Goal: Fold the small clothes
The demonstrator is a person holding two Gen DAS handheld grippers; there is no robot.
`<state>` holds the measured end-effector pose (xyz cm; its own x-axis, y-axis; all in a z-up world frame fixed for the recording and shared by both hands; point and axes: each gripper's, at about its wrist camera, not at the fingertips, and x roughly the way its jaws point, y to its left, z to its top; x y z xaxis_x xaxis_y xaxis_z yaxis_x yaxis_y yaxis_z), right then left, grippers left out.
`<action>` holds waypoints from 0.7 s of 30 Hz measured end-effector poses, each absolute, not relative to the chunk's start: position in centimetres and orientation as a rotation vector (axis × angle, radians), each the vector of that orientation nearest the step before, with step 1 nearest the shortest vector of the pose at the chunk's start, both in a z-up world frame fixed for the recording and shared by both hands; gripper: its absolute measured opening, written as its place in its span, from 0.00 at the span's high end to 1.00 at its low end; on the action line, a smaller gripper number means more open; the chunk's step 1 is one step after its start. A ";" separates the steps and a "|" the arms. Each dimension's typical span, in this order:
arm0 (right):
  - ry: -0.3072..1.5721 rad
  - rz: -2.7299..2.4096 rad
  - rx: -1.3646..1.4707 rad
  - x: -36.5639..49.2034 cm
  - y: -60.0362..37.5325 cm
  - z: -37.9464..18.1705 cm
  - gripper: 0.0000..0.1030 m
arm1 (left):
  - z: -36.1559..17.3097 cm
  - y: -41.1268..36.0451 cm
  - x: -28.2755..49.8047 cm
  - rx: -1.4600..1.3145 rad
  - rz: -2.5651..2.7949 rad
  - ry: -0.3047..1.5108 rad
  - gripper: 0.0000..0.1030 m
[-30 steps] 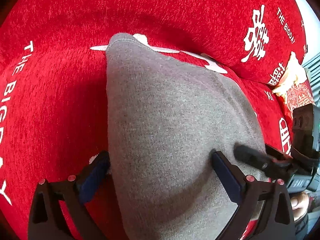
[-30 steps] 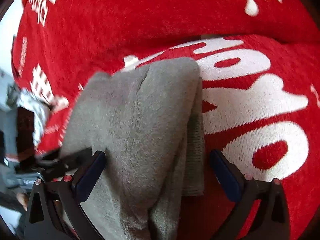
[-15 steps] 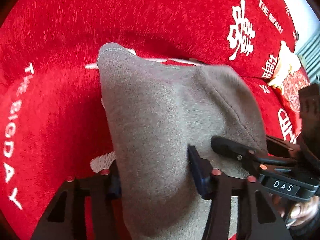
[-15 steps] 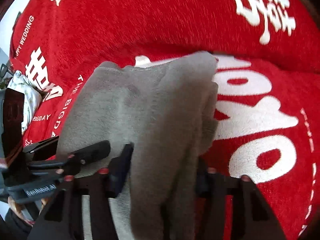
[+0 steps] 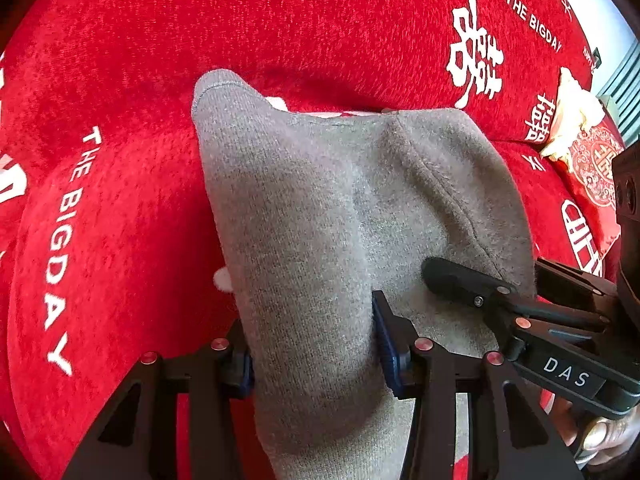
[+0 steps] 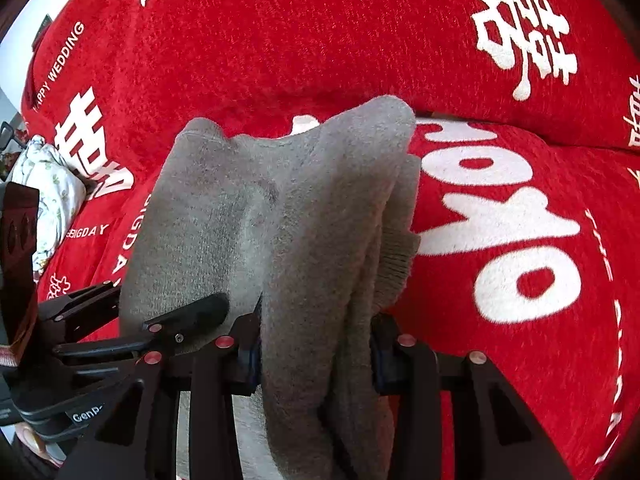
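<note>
- My left gripper [image 5: 316,344] is nearest in its own view: its jaws are closing with the near edge of the grey knit garment [image 5: 320,216] bunched between the blue pads, which already press into the cloth, so I count it as grasped.
- My right gripper [image 6: 316,354] does the same on the other side, jaws closing on a thicker, doubled bundle of the same garment's near edge. I hold two points so the edge comes up as one straight line.
- Each gripper shows in the other's view, just beside it, with cloth stretched between them.
- Beyond the pads the garment rises off the red sofa cover [image 5: 120,216] and tents; I judge this is the lift before carrying the near edge over to fold it.
- Its far end, with a stitched hem [image 5: 216,84], lies at the back of the seat where the backrest begins.
- Farthest off, a patterned cushion [image 5: 592,168] sits toward the sofa's right end, well apart.
</note>
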<state>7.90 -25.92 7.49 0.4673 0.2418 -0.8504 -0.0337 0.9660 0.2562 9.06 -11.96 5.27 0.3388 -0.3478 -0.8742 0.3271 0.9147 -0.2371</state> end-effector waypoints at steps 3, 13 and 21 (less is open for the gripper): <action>1.075 0.171 0.219 7.3 -25.2 7.6 0.58 | 5.3 -11.0 8.5 -0.027 -0.437 1.151 0.53; 1.080 0.175 0.218 5.5 -22.7 8.2 0.59 | 5.4 -8.8 6.6 -0.039 -0.429 1.155 0.53; 1.081 0.197 0.222 4.2 -20.5 8.3 0.59 | 5.6 -6.4 5.2 -0.037 -0.412 1.155 0.53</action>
<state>4.18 -20.50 8.29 0.4570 0.2661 -0.8487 -0.0503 0.9604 0.2740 5.19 -6.41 5.61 0.3380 -0.3349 -0.8796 0.2977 0.9246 -0.2376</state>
